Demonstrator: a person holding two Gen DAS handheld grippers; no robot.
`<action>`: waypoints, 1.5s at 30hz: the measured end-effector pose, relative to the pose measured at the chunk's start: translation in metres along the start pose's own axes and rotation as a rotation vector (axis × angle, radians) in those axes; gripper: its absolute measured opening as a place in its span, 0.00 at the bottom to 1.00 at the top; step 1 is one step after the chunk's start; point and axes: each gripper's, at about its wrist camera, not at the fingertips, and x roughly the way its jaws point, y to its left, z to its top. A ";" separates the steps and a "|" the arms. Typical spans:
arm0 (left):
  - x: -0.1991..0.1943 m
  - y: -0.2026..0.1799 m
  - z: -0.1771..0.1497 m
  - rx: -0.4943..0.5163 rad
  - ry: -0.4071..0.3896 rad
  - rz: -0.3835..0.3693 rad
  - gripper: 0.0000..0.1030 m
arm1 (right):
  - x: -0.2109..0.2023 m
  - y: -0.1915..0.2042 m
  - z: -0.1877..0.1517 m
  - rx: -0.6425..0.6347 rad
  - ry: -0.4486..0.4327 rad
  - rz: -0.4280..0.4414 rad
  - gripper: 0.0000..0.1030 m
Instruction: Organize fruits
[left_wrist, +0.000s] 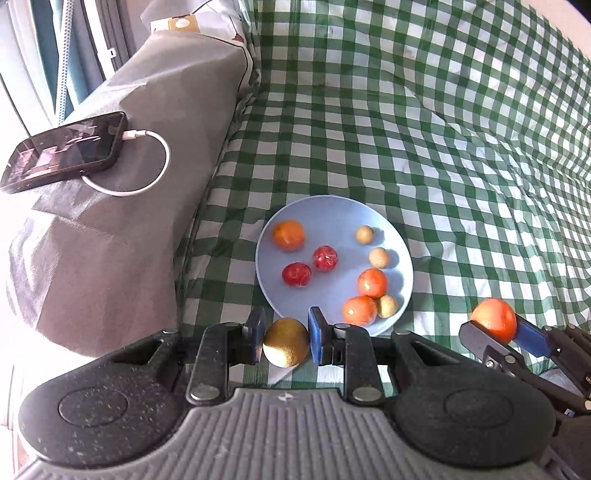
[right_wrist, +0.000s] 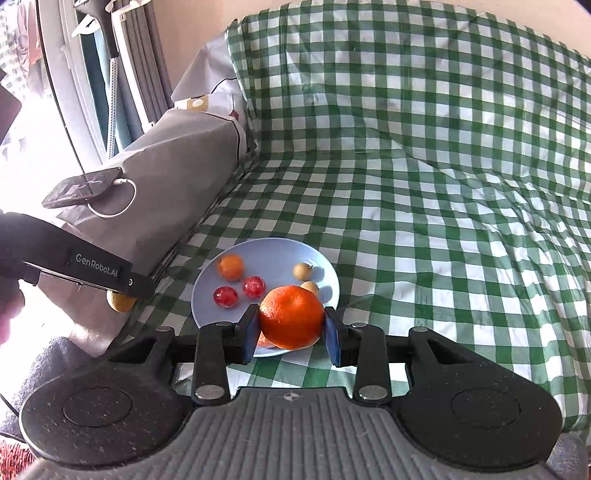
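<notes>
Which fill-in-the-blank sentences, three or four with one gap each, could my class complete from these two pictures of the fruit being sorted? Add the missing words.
1. The left claw is shut on a ____ fruit.
2. The right claw is shut on an ____.
3. The blue plate rests on a green and white ____ cloth.
4. A white cable is plugged into the ____ on the grey cover.

Missing words: yellow; orange; checked; phone
</notes>
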 end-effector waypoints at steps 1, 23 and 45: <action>0.007 -0.001 0.003 0.003 0.003 -0.002 0.27 | 0.006 0.001 0.002 -0.008 0.003 0.004 0.36; 0.078 -0.004 0.028 0.100 -0.057 0.070 1.00 | 0.134 0.008 0.016 -0.145 0.092 -0.019 0.84; -0.031 0.009 -0.051 0.073 -0.139 0.059 1.00 | -0.001 0.030 -0.024 -0.054 0.018 -0.130 0.99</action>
